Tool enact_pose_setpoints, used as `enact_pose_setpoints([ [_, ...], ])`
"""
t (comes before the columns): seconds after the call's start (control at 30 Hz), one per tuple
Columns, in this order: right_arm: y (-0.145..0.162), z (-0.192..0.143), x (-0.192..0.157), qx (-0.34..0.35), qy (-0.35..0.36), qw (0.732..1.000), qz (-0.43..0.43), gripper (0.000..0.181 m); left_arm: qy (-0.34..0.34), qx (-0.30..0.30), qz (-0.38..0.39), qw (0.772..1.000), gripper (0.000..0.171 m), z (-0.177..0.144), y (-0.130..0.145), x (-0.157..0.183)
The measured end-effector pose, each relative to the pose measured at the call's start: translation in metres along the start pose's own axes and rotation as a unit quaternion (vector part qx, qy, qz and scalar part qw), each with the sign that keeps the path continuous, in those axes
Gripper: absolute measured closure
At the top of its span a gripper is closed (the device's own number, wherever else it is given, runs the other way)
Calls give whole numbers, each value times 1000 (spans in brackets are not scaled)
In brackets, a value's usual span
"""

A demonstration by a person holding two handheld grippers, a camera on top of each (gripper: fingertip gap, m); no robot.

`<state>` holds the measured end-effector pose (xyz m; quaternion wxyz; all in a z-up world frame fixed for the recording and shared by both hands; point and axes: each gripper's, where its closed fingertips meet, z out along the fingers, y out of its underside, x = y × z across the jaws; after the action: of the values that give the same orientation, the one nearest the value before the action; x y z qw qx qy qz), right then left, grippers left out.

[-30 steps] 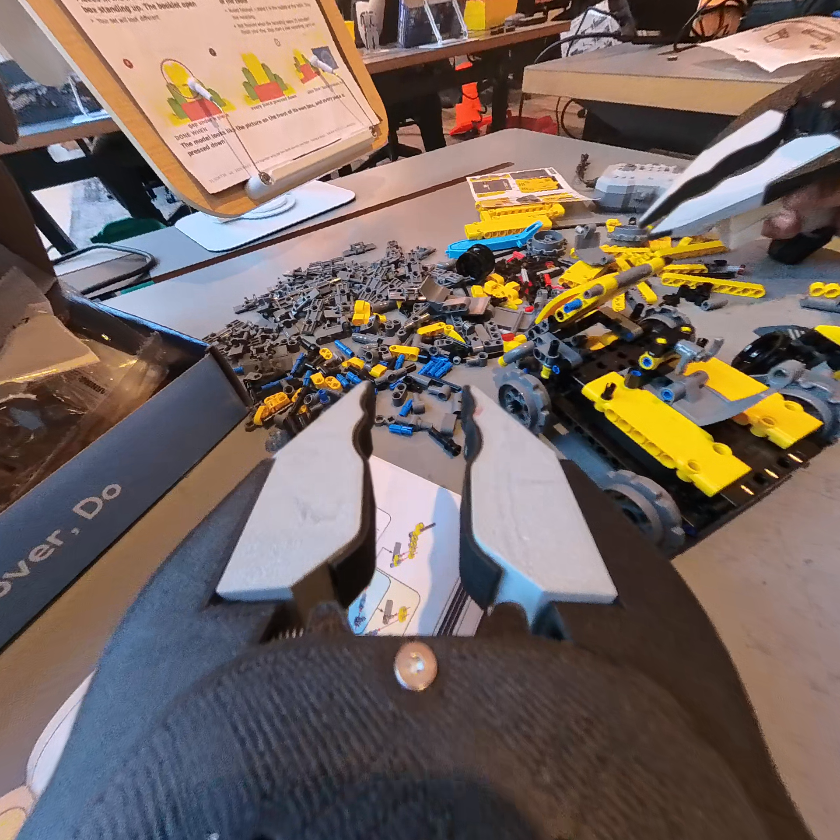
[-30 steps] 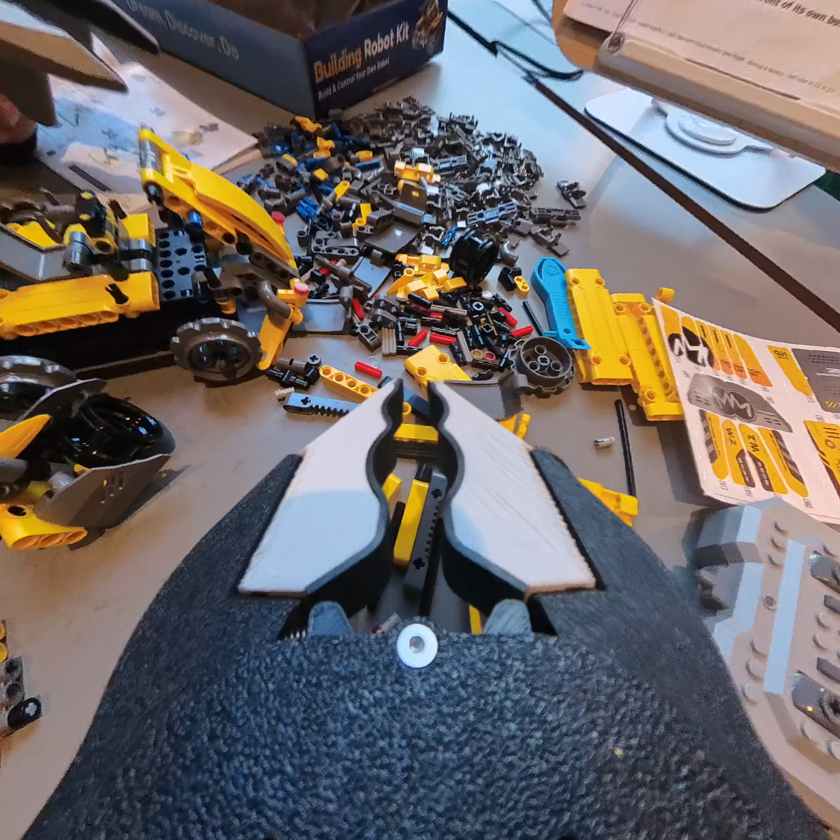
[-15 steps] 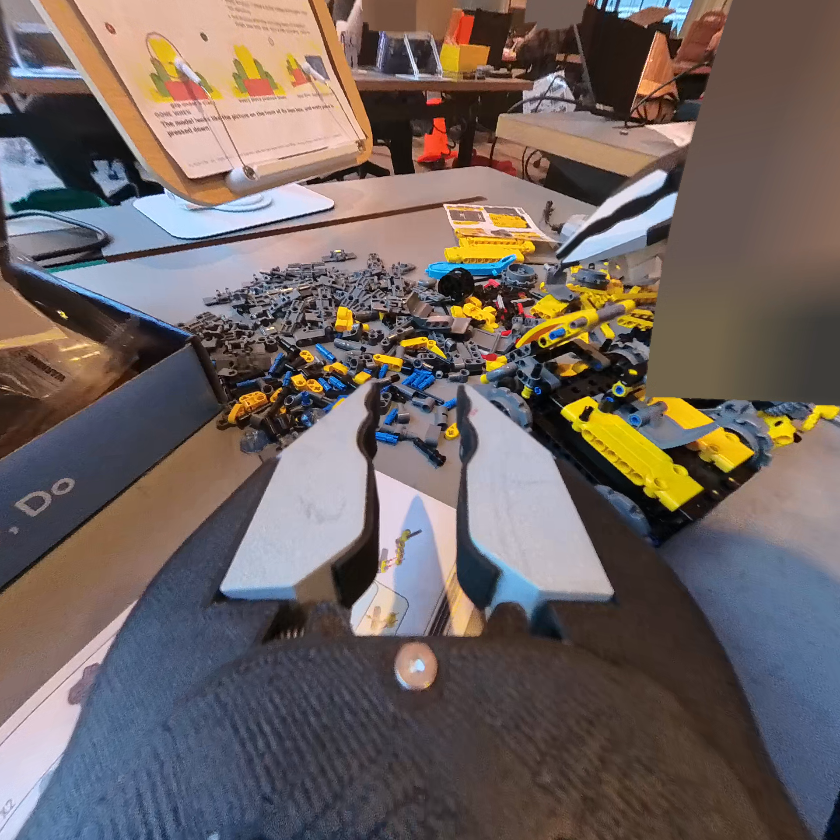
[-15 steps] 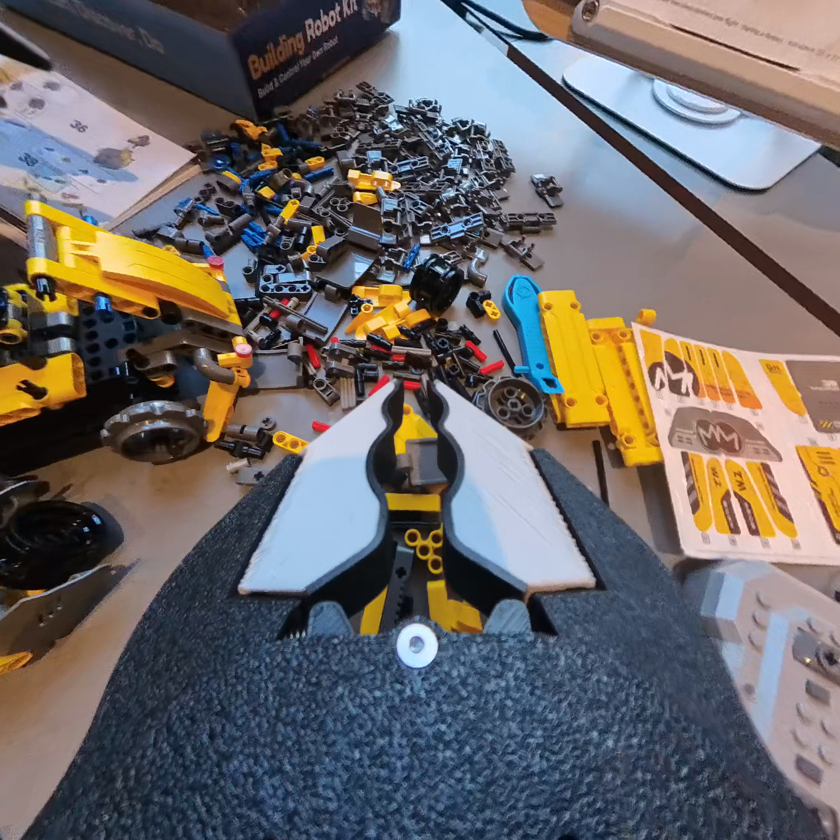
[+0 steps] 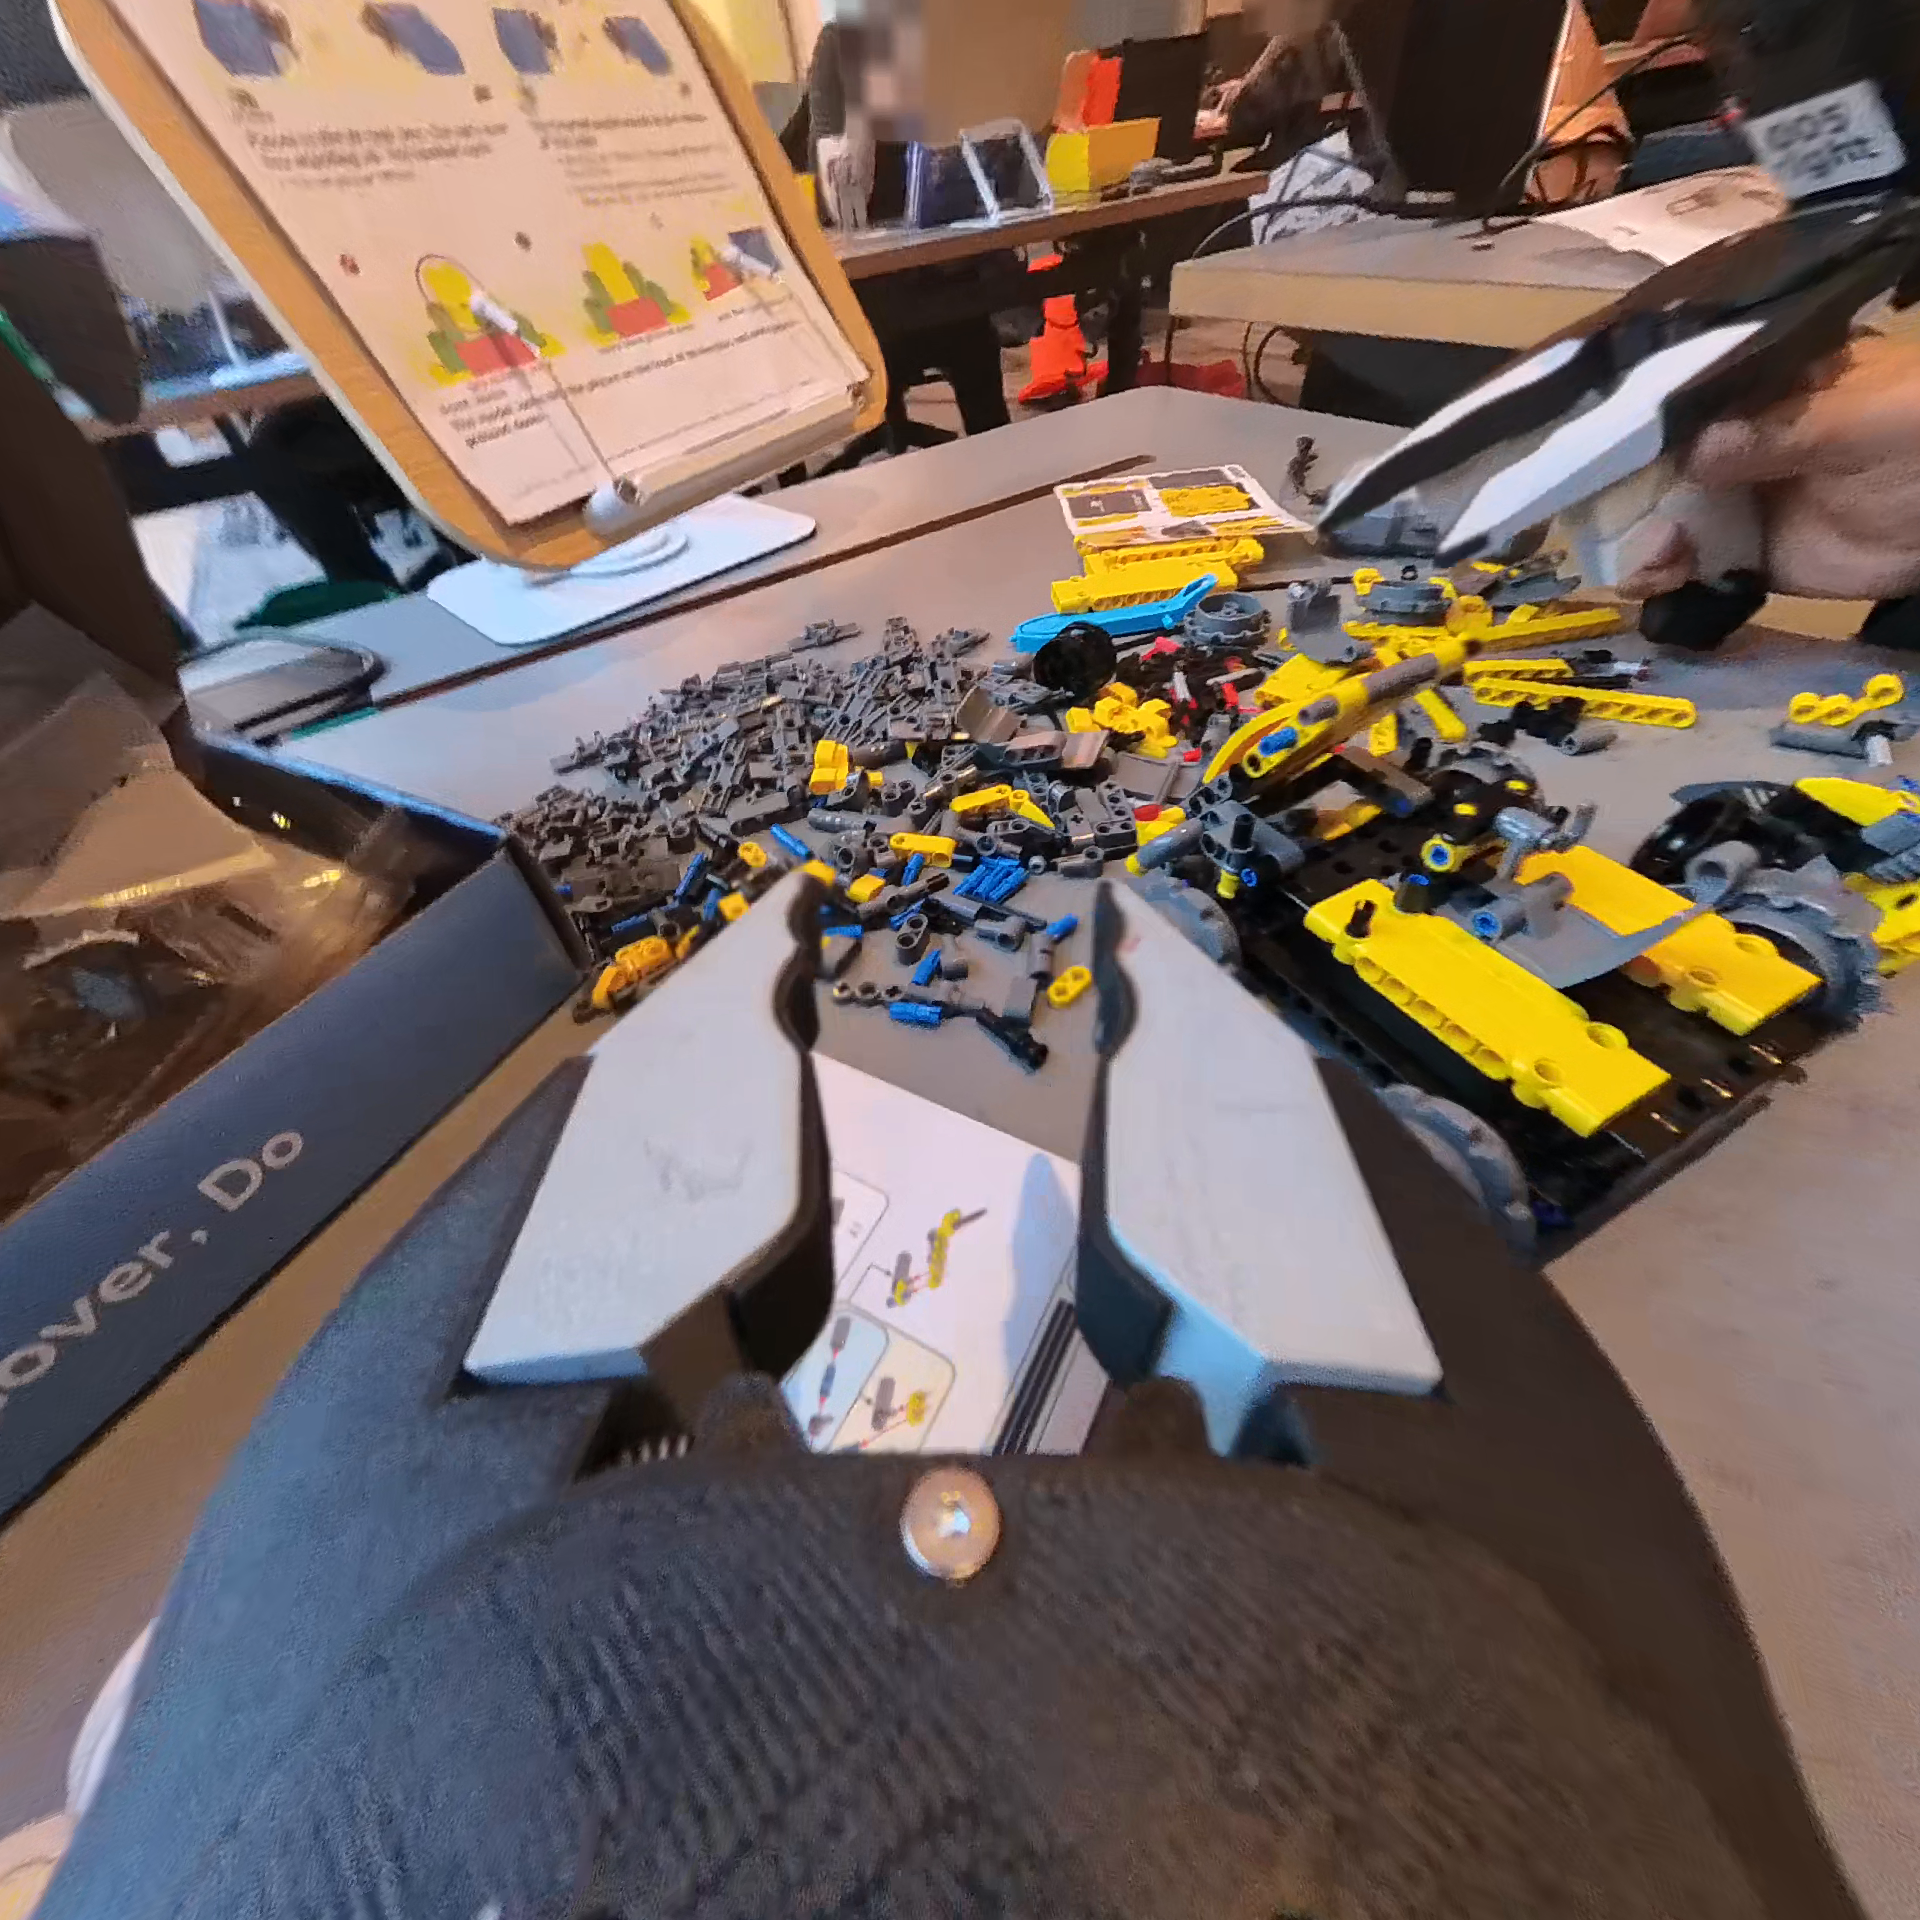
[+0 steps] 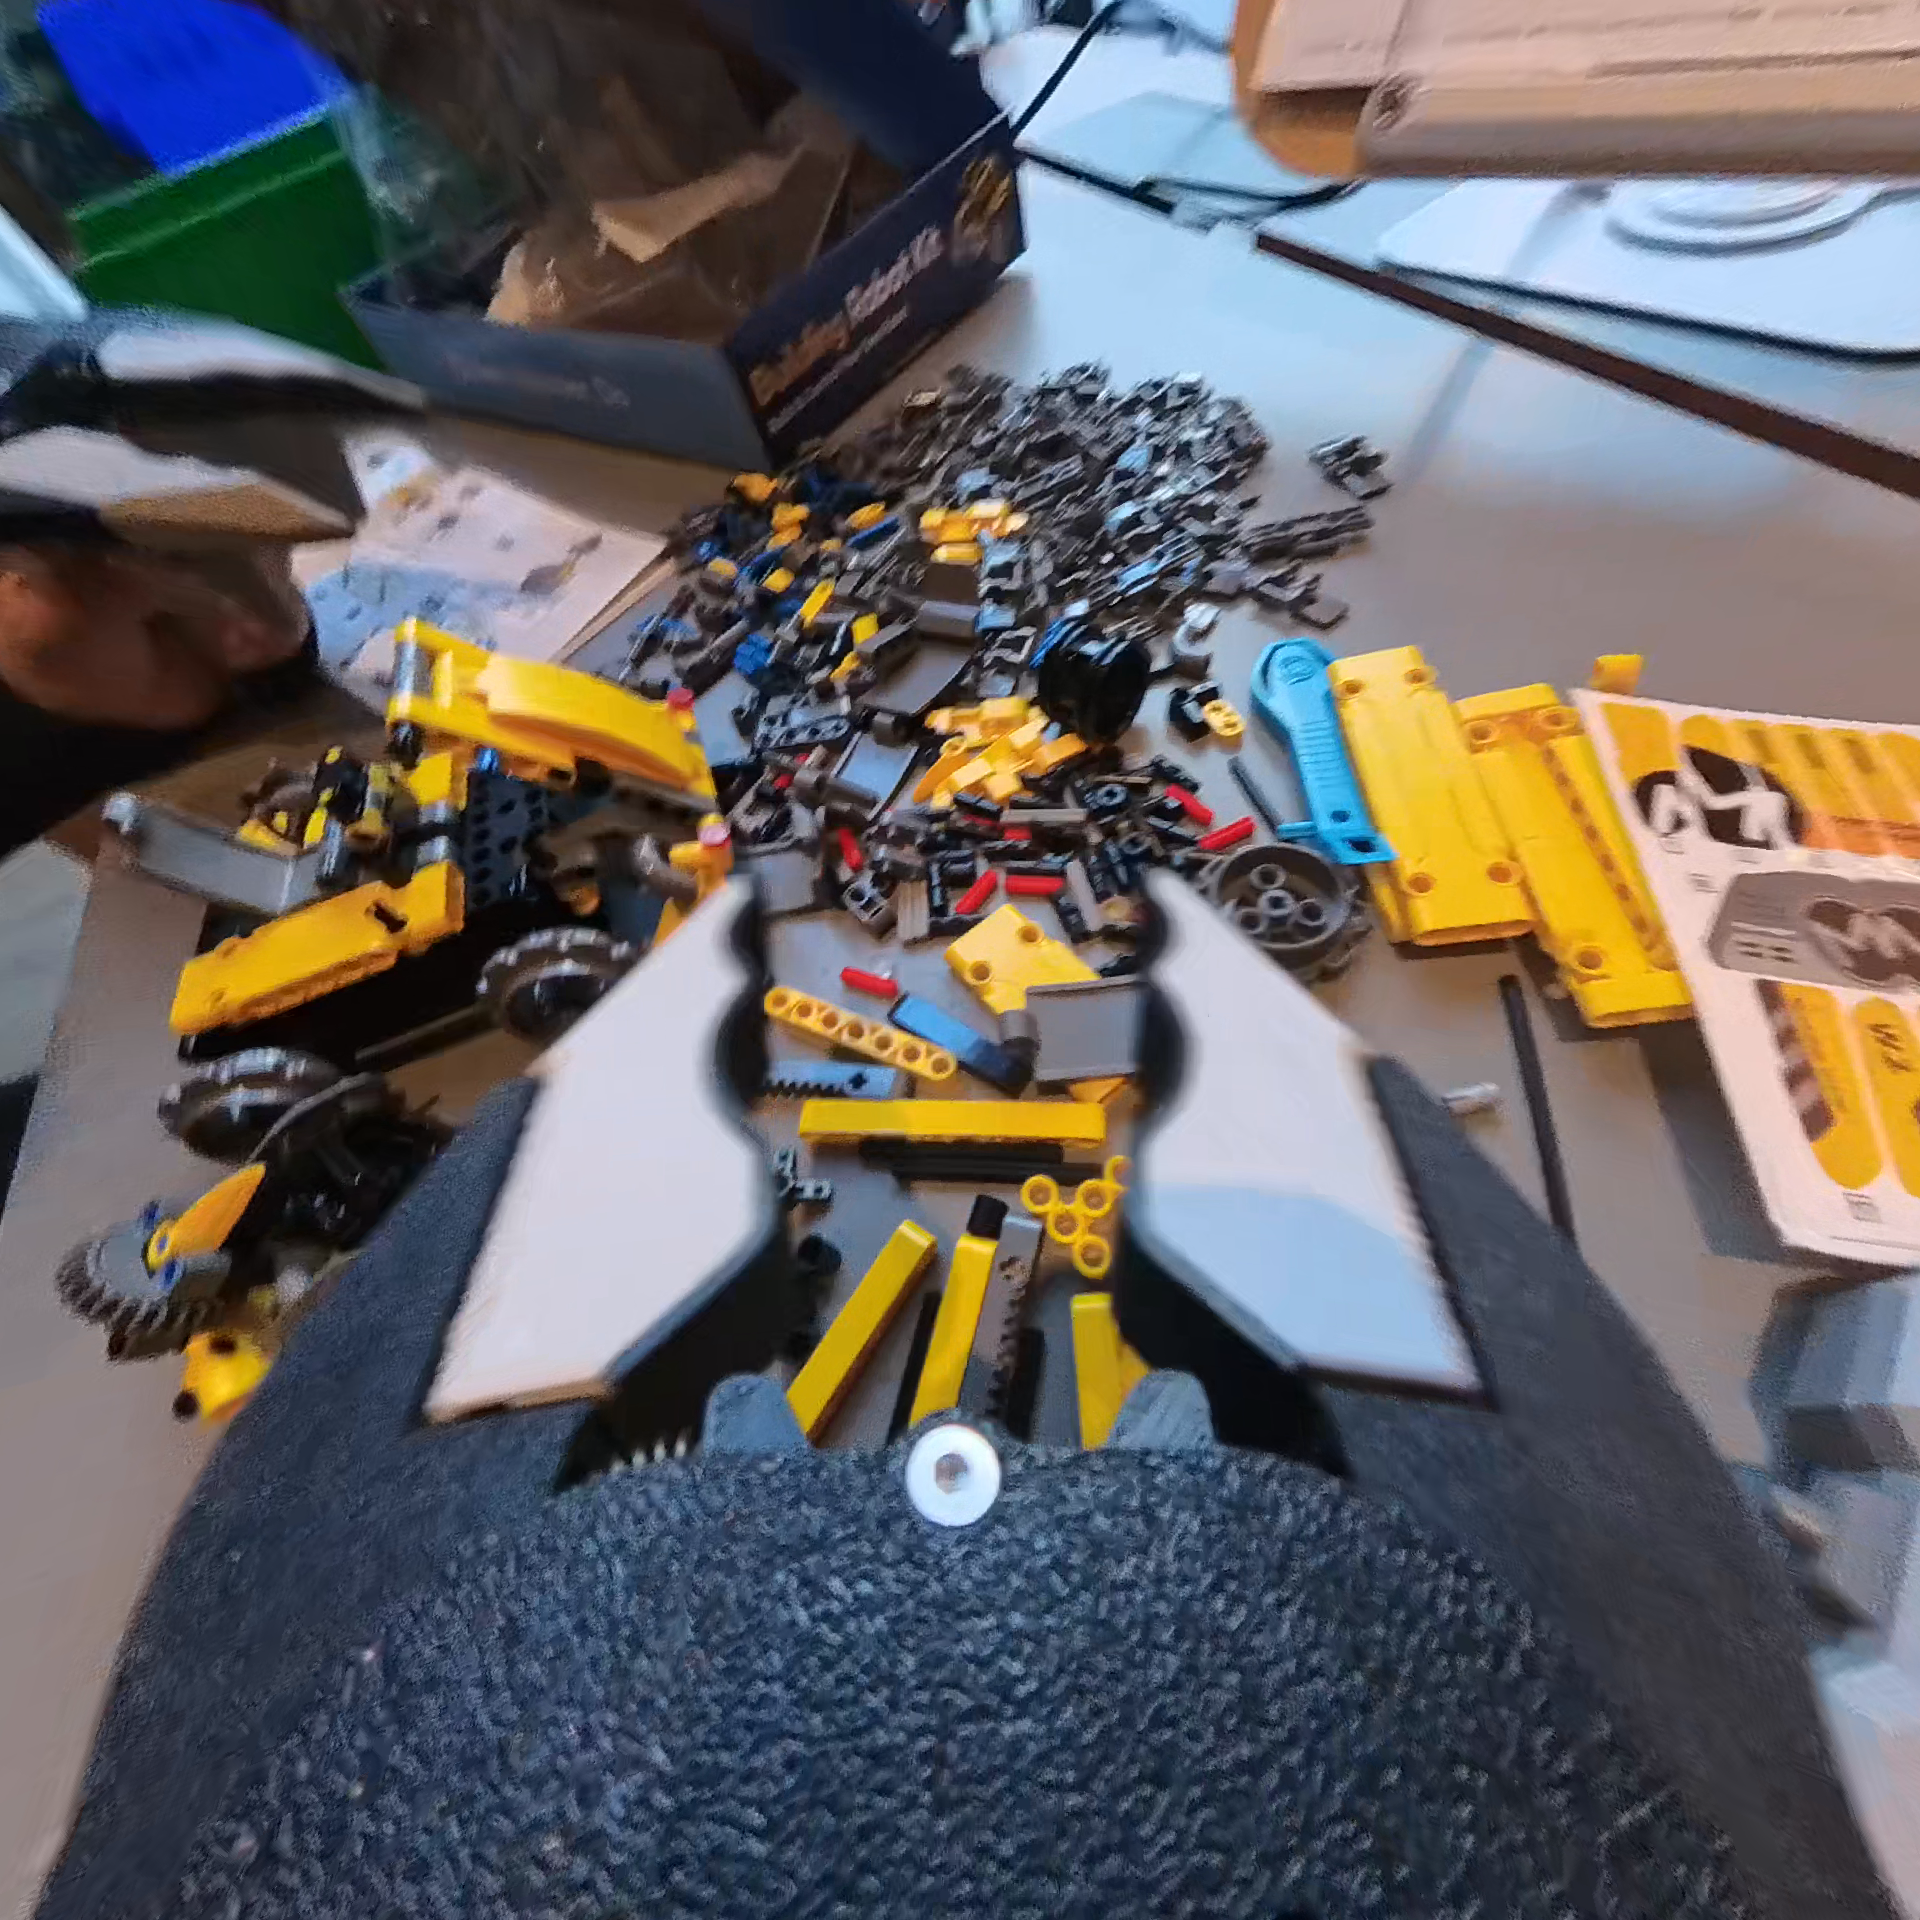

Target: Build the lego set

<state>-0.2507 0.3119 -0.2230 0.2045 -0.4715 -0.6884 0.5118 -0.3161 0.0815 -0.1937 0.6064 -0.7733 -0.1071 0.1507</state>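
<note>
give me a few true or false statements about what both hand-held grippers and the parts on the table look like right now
1. The right hand-held gripper is open and holds nothing. True.
2. The left hand-held gripper is clamped on a blue pin. False: it is open and empty, above the instruction booklet.
3. The light blue tool lies beside the yellow panels. True.
4. The sticker sheet lies inside the dark blue box. False: it lies flat on the table.
5. The yellow vehicle model stands on the table. True.
</note>
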Motion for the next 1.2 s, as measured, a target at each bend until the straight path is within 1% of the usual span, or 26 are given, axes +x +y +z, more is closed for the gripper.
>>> enact_pose_setpoints([
  [0.03,6,0,-8,-19,-18,999,-25,181,-2,5,8,1000,114,0,-1,0],
  [0.07,8,1,-11,-30,-12,998,-53,181,-4,3,11,1000,113,1,-1,0],
  [0.1,9,1,-12,-44,-3,997,-69,181,-7,-4,14,1000,132,1,1,-1],
  [0.13,8,2,-15,-46,-3,996,-77,181,-11,-10,22,1000,171,0,3,-2],
  [0.23,0,5,-26,-21,-24,997,-65,181,-16,-21,39,999,171,0,6,0],
  [0.27,-1,7,-28,-18,-32,997,-62,169,-15,-12,48,999,171,0,3,2],
  [0.3,0,9,-27,-20,-28,998,-59,148,-8,-4,56,998,171,0,1,5],
  [0.33,3,11,-25,-30,-21,998,-59,139,3,-10,59,998,171,2,3,9],
  [0.4,15,10,-29,-72,-38,994,-76,146,11,-32,64,997,171,7,9,12],
  [0.47,31,-1,-32,-129,-46,983,-123,157,19,-45,66,997,154,10,13,13],
  [0.5,35,-8,-32,-141,-41,978,-149,158,21,-46,64,997,150,10,13,14],
  [0.53,36,-16,-36,-145,-49,974,-165,162,21,-42,63,997,148,10,12,13],
  [0.6,38,-28,-46,-154,-75,969,-176,164,24,-34,60,997,148,9,10,14],
  [0.67,42,-37,-51,-167,-86,965,-184,164,29,-37,57,997,148,10,11,14],
  [0.8,59,-45,-61,-212,-107,951,-198,164,34,-37,47,998,149,10,11,14],
  [0.87,66,-45,-64,-231,-110,945,-203,164,35,-36,41,998,149,10,11,12],
  [1.03,83,-40,-57,-275,-97,935,-200,166,33,-31,34,998,149,9,9,11],
  [1.1,89,-38,-56,-286,-98,933,-197,169,33,-31,34,998,150,9,9,11],
  [1.13,91,-36,-55,-291,-97,931,-197,174,33,-31,35,998,149,9,10,11],
  [1.2,92,-34,-56,-294,-100,931,-192,175,33,-32,34,998,150,9,10,11],
])
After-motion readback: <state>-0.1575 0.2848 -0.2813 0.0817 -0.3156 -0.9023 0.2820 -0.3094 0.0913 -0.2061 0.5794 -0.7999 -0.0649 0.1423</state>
